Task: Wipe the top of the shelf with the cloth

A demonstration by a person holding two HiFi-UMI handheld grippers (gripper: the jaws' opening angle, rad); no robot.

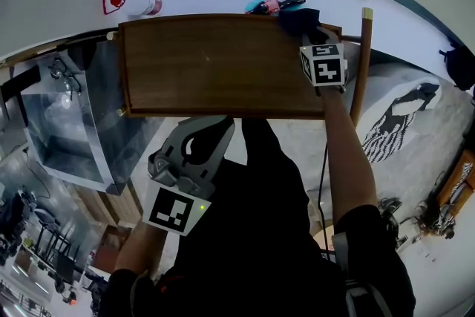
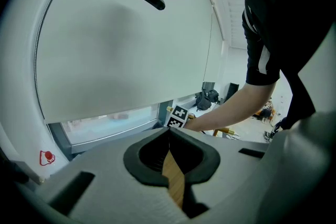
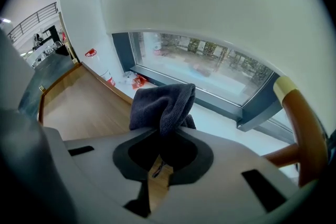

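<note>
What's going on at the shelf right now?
A person works with a gripper in each hand. The right gripper is shut on a dark cloth and holds it at the far right corner of the wooden shelf top. The left gripper is shut with nothing in it, by the shelf's near edge. Most of the shelf top lies bare to the left of the cloth.
</note>
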